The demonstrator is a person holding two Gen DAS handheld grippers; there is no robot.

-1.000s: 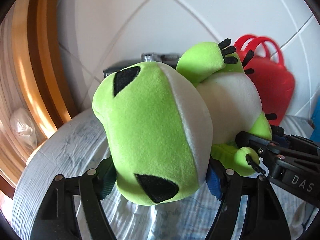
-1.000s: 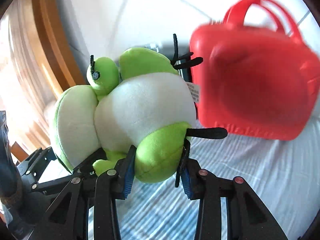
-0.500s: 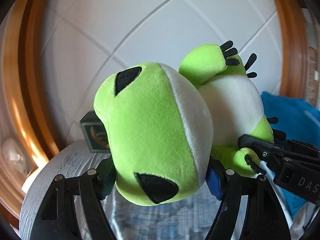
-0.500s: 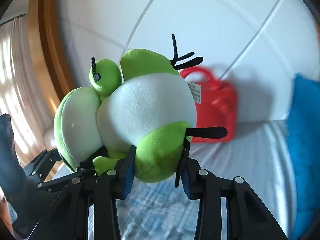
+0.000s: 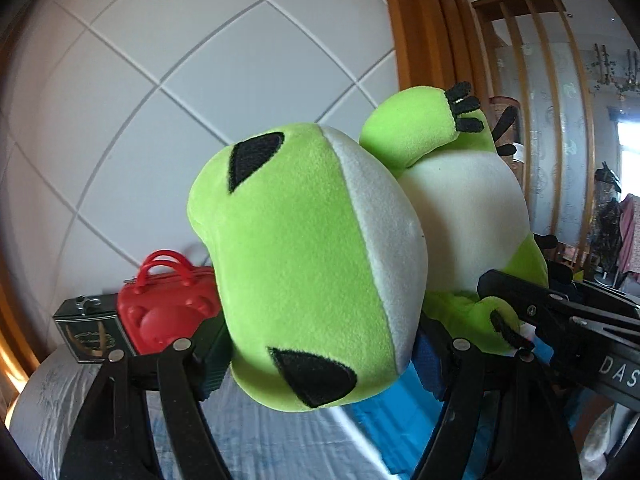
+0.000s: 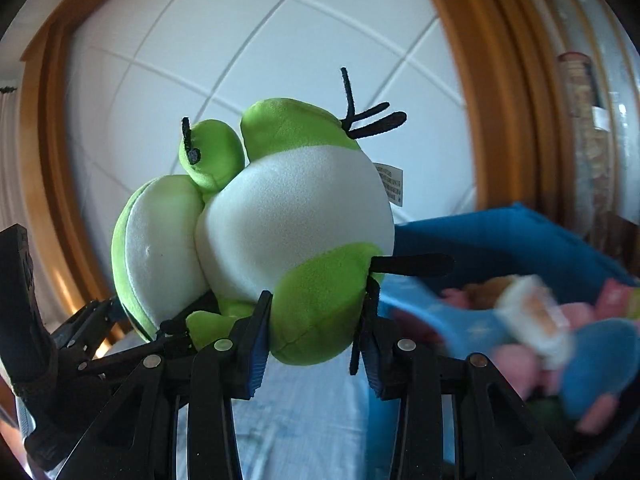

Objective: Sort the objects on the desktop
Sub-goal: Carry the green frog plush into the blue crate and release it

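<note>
1. The left gripper (image 5: 320,344) pinches the head of the green plush frog (image 5: 304,264), held up off the cloth-covered table (image 5: 280,432); at the left of its view a dark green box (image 5: 90,334) stands just beside a red toy handbag (image 5: 168,308)
2. The right gripper (image 6: 316,344) pinches the frog's foot (image 6: 320,308); a blue basket (image 6: 520,240) sits to the right, its contents blurred

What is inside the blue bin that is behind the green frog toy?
In the right wrist view the blue bin holds pink soft items and a pale object, all blurred. The green frog toy covers its left part.
</note>
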